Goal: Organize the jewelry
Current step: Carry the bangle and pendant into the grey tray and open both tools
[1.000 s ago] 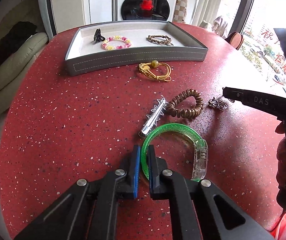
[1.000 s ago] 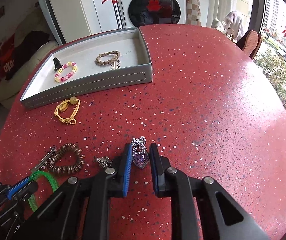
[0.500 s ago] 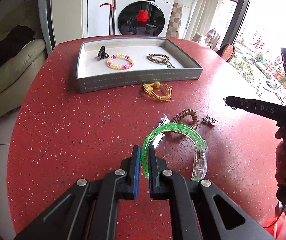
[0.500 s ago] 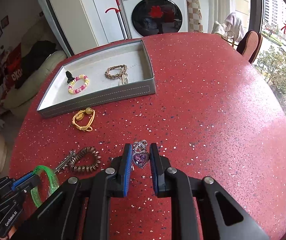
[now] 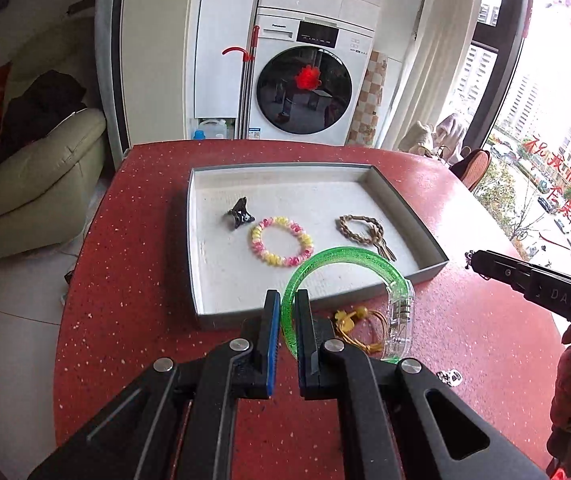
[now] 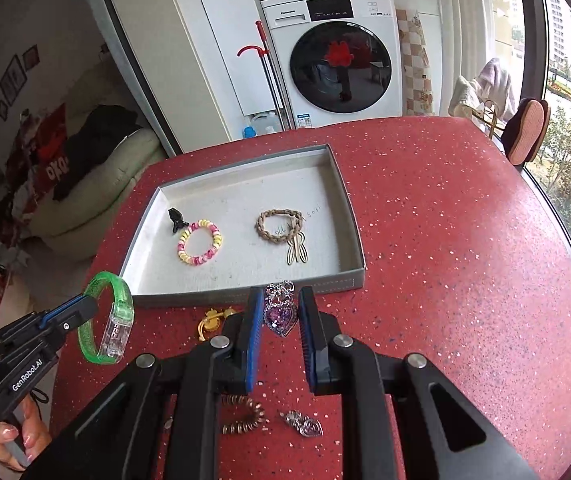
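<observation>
Between the blue-padded fingers of the left gripper [image 5: 286, 322] sits the translucent green glitter bangle with a clear plastic clasp [image 5: 349, 264] — pinched by its rim, lifted off the table, its hoop hanging over the near wall of the grey rectangular tray with a white lining [image 5: 201, 240]. Over on the right gripper [image 6: 281, 316], the jaws are narrowed around a purple heart-shaped crystal pendant with a silver bow [image 6: 280, 314], which hangs between the pads just short of the tray's front wall; whether both pads press it cannot be told for sure, though it is off the table.

Inside the tray lie a small black hair claw [image 5: 239, 213], a pink-and-yellow coiled bracelet [image 5: 281, 241] just beside it, and a braided tan cord bracelet with tassel ends [image 5: 363, 230] further right.

Outside, on the red speckled round table [image 5: 125, 320], a yellow cord bracelet with a bead [image 5: 359, 322] rests close against the tray's front wall. Nearer the right gripper's body — a brown spiral coil hair tie [image 6: 245, 416] and a small silver charm [image 6: 303, 424] side by side.
</observation>
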The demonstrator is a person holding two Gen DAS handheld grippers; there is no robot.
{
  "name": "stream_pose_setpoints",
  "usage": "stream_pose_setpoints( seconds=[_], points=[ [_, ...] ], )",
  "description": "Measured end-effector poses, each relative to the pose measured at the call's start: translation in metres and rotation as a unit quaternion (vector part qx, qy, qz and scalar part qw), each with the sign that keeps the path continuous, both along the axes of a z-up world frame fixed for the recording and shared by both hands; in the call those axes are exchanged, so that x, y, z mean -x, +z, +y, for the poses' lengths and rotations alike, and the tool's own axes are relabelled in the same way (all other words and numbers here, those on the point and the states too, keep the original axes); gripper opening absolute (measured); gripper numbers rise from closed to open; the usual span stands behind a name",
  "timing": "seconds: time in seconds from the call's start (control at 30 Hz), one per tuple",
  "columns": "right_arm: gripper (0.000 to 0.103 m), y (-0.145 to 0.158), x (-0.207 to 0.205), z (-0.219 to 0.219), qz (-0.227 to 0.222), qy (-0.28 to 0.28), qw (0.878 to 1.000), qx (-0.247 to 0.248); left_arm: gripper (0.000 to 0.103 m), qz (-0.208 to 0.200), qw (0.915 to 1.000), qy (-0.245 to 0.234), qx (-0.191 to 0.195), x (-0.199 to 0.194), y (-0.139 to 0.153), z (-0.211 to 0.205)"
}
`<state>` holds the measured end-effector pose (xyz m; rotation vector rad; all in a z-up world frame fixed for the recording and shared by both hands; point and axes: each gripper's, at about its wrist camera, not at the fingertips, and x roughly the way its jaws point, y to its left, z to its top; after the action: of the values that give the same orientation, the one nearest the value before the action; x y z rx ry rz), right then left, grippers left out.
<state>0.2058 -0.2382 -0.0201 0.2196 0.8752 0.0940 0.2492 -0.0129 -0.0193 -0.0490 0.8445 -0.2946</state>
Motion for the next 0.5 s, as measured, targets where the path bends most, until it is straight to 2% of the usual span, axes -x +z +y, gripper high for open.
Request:
stream_pose_setpoints(
  seconds=[0.27, 0.5],
  points=[
    [0.02, -0.014, -0.061, 0.009, 0.014, 0.006, 1.0, 0.005, 0.025, 0.021, 0.9995, 0.012, -0.018, -0.063, -0.025, -0.004],
    [0.02, -0.037, -0.107, 0.006, 0.031, -0.008, 0.999, -0.003, 0.025, 0.045, 0.9982, 0.023, -0.033, -0.101, -0.053, -0.009]
  ],
)
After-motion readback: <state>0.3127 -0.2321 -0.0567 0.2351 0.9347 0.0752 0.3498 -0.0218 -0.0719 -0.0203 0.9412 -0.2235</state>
